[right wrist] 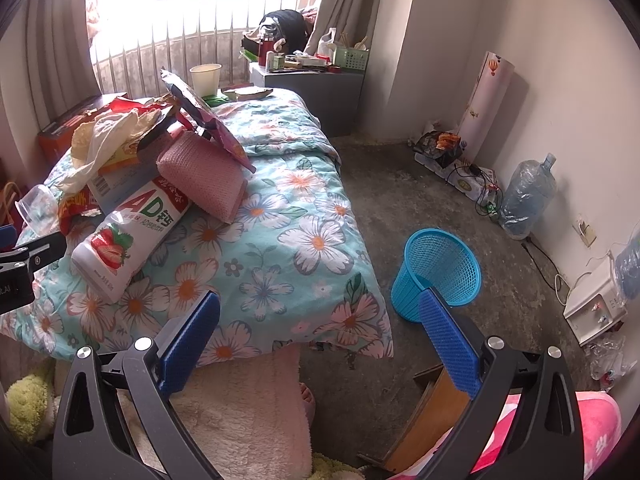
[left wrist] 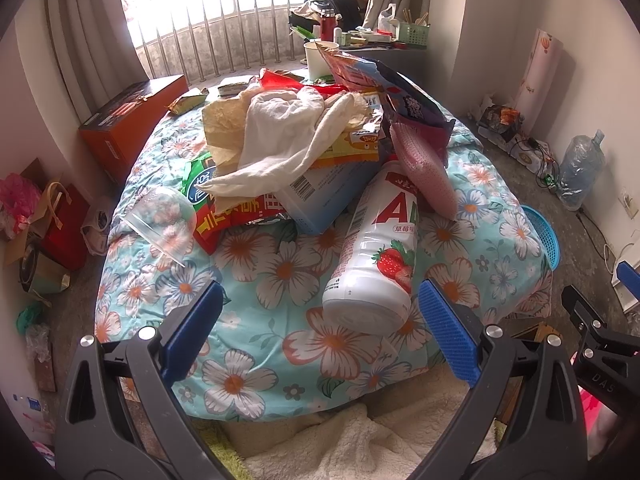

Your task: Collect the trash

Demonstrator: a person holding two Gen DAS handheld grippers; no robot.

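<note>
A heap of trash lies on a floral quilt [left wrist: 280, 280]: a white strawberry-drink bottle [left wrist: 376, 252] on its side, a clear plastic cup [left wrist: 162, 220], snack wrappers [left wrist: 236, 208], a crumpled white cloth [left wrist: 280, 140] and a pink sponge [left wrist: 424, 168]. My left gripper [left wrist: 320, 328] is open, just short of the bottle's base, nothing between its blue pads. In the right wrist view the bottle [right wrist: 128, 236] lies left, and a blue mesh bin [right wrist: 440, 268] stands on the floor. My right gripper [right wrist: 320, 332] hangs open over the quilt's [right wrist: 280, 272] edge, empty.
A paper cup [left wrist: 318, 58] stands at the quilt's far end. A cluttered grey side table [right wrist: 312, 76] sits by the window. An orange box [left wrist: 132, 120] lies left of the bed. Water jugs [right wrist: 524, 200], cables and a white appliance [right wrist: 596, 304] line the right wall. Bare floor surrounds the bin.
</note>
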